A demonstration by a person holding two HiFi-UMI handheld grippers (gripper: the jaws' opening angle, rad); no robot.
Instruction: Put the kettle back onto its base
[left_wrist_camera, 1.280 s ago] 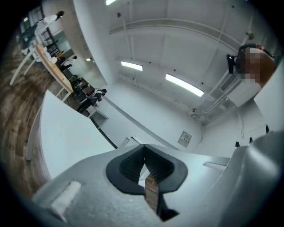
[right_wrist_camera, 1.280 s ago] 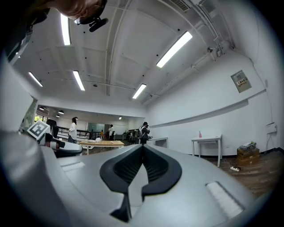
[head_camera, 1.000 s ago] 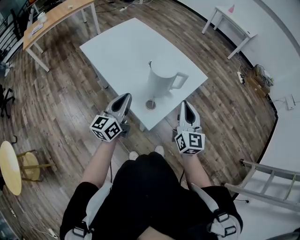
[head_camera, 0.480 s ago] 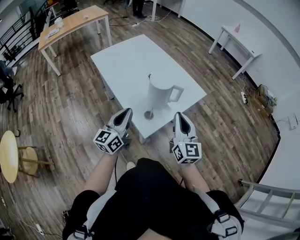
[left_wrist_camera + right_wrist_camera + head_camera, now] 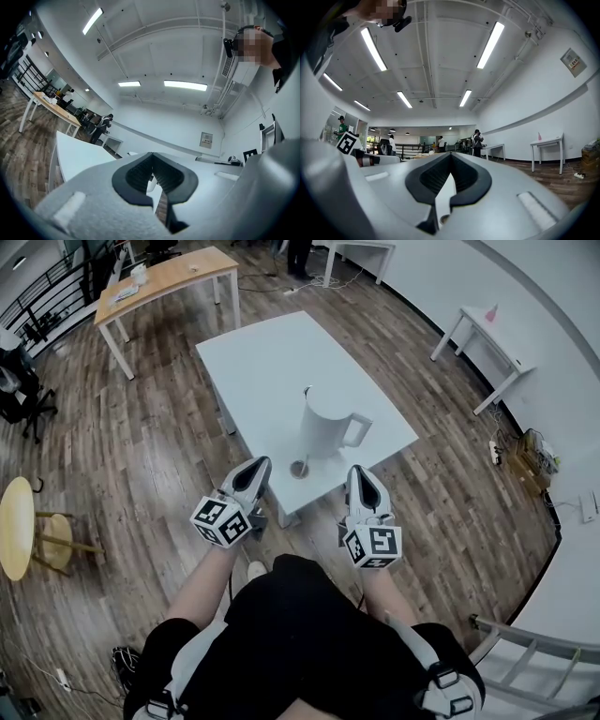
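A white kettle (image 5: 328,423) with its handle to the right stands upright on the white table (image 5: 262,362), near the front edge. Just in front of it on the left lies the small round base (image 5: 299,468), with nothing on it. My left gripper (image 5: 260,463) is shut and empty, at the table's front edge left of the base. My right gripper (image 5: 359,472) is also shut and empty, off the table's corner to the right of the base. In the right gripper view, the kettle (image 5: 447,190) shows as a white sliver behind the closed jaws.
A wooden desk (image 5: 169,277) stands at the back left and a small white side table (image 5: 487,334) at the right wall. A yellow round stool (image 5: 17,540) is at the left, a ladder (image 5: 534,662) lies at the lower right. People stand far off.
My left gripper has edged toward the table's front edge, closer to the base. The right gripper has barely moved. Kettle and base have not moved; both grippers stay shut.
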